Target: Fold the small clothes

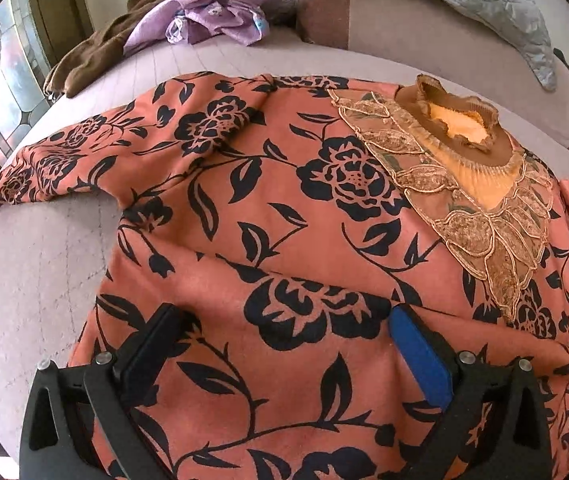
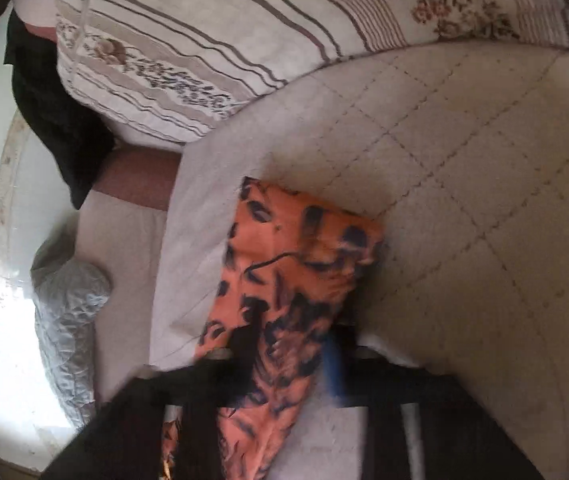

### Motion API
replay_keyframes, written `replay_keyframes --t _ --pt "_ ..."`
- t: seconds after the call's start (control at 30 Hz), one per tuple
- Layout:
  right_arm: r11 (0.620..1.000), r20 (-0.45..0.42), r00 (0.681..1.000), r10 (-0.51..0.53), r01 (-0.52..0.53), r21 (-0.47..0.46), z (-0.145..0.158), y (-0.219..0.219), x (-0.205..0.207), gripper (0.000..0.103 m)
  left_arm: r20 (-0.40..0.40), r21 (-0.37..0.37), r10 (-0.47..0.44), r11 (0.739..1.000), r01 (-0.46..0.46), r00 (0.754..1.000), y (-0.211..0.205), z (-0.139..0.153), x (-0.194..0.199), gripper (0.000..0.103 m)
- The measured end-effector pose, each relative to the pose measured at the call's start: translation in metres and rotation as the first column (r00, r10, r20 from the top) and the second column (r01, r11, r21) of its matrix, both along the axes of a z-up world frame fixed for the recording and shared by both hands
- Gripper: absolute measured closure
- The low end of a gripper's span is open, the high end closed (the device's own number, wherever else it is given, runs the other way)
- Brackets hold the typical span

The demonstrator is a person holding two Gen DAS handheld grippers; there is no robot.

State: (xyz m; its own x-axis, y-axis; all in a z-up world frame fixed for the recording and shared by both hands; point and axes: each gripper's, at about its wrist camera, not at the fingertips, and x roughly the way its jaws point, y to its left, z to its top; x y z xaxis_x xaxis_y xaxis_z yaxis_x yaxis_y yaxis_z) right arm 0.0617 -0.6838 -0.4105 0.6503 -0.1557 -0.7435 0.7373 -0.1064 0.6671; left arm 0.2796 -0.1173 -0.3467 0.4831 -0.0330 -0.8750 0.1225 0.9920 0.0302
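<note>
No readable writing or brand on anything I can see. One orange floral blouse (image 1: pixel 284 208) lies spread flat across the quilted bedcover (image 1: pixel 36 264), filling mid-frame in the left wrist view, lace collar (image 1: pixel 464 152) at upper right, one sleeve (image 1: pixel 44 172) out to the left. My left gripper (image 1: pixel 284 336) sits over the blouse body at lower centre, jaws spread wide, fabric between them but not pinched. My right gripper (image 2: pixel 288 364) is clenched on the other sleeve (image 2: pixel 296 264), lower centre of a blurred right wrist view. Counts: two pillows, one striped floral pillow (image 2: pixel 212 40), one grey pillow (image 1: pixel 484 4); one purple garment (image 1: pixel 212 16) and one brown garment (image 1: pixel 96 52) upper left.
</note>
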Motion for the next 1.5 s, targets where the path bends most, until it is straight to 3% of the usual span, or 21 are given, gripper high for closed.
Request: replay_keyframes --t 0.1,0.23,0.33,0.4,0.43,0.53,0.67,0.73,0.83,0.9,0.93,0.97,1.0,1.07,1.13,1.2,1.27,1.3,1.37,1.43,1.5 --pt "0.997 0.053 0.998 0.028 -0.024 -0.068 0.028 0.009 0.003 0.096 -0.03 0.02 -0.023 1.0 0.023 0.999 -0.001 0.008 0.009 0.0" --pt "0.97 0.187 0.971 0.15 -0.108 -0.22 0.098 0.049 0.033 0.096 0.081 0.084 0.008 0.996 -0.014 0.997 0.016 0.035 0.015 0.0" --pt "0.935 0.328 0.896 0.3 -0.207 -0.289 0.147 0.104 0.072 0.096 0.151 0.118 0.05 0.991 -0.068 0.987 0.032 0.05 0.018 0.0" --pt "0.909 0.363 0.851 0.38 -0.271 -0.316 0.164 0.138 0.097 0.096 0.185 0.129 0.09 0.985 -0.115 0.979 0.046 0.057 0.022 0.0" --pt "0.886 0.384 0.812 0.44 -0.324 -0.331 0.173 0.164 0.121 0.096 0.197 0.129 0.106 0.983 -0.133 0.975 0.053 0.06 0.022 0.0" --pt "0.84 0.434 0.722 0.539 -0.43 -0.33 0.178 0.218 0.174 0.096 0.229 0.135 0.153 0.973 -0.187 0.961 0.073 0.067 0.023 0.0" --pt "0.791 0.473 0.64 0.606 -0.546 -0.275 0.162 0.29 0.242 0.096 0.236 0.108 0.225 0.961 -0.256 0.945 0.107 0.073 0.037 0.0" --pt "0.769 0.492 0.608 0.623 -0.59 -0.246 0.149 0.323 0.27 0.096 0.242 0.105 0.285 0.943 -0.317 0.928 0.127 0.075 0.043 0.0" --pt "0.699 0.49 0.545 0.68 -0.683 -0.211 0.128 0.383 0.303 0.091 0.244 0.095 0.371 0.91 -0.403 0.896 0.157 0.079 0.047 0.0" --pt "0.624 0.455 0.5 0.737 -0.761 -0.175 0.116 0.419 0.315 0.069 0.241 0.085 0.412 0.893 -0.442 0.879 0.174 0.079 0.049 0.0" --pt "0.583 0.44 0.472 0.764 -0.797 -0.158 0.112 0.431 0.321 0.024 0.239 0.081 0.426 0.887 -0.455 0.873 0.181 0.079 0.05 0.0" --pt "0.556 0.438 0.449 0.779 -0.818 -0.149 0.109 0.44 0.322 0.006 0.236 0.077 0.437 0.882 -0.465 0.868 0.185 0.079 0.05 0.0" --pt "0.549 0.453 0.432 0.78 -0.82 -0.163 0.108 0.449 0.316 0.006 0.232 0.071 0.446 0.879 -0.472 0.865 0.19 0.078 0.05 0.0" --pt "0.5 0.426 0.382 0.82 -0.84 -0.21 0.114 0.453 0.31 0.006 0.229 0.066 0.445 0.88 -0.47 0.866 0.191 0.077 0.051 0.0" --pt "0.495 0.41 0.375 0.831 -0.835 -0.241 0.122 0.445 0.295 0.006 0.235 0.066 0.427 0.889 -0.452 0.873 0.187 0.078 0.05 0.0" --pt "0.508 0.379 0.397 0.836 -0.821 -0.261 0.131 0.428 0.279 0.007 0.24 0.059 0.387 0.909 -0.412 0.89 0.177 0.079 0.049 0.0" --pt "0.531 0.269 0.466 0.843 -0.799 -0.281 0.133 0.393 0.252 0.009 0.246 0.061 0.34 0.929 -0.365 0.908 0.163 0.078 0.049 0.0" --pt "0.538 0.237 0.485 0.842 -0.795 -0.282 0.132 0.384 0.248 0.012 0.25 0.072 0.309 0.939 -0.335 0.918 0.153 0.077 0.05 0.0" --pt "0.547 0.123 0.536 0.835 -0.791 -0.272 0.125 0.354 0.232 0.041 0.253 0.092 0.263 0.951 -0.294 0.931 0.137 0.073 0.051 0.0" --pt "0.569 0.048 0.574 0.817 -0.791 -0.224 0.105 0.328 0.224 0.044 0.222 0.102 0.203 0.968 -0.23 0.954 0.119 0.063 0.055 0.0" --pt "0.603 0.014 0.61 0.792 -0.778 -0.176 0.081 0.306 0.213 0.045 0.186 0.162 0.161 0.968 -0.192 0.969 0.101 0.048 0.06 0.0"
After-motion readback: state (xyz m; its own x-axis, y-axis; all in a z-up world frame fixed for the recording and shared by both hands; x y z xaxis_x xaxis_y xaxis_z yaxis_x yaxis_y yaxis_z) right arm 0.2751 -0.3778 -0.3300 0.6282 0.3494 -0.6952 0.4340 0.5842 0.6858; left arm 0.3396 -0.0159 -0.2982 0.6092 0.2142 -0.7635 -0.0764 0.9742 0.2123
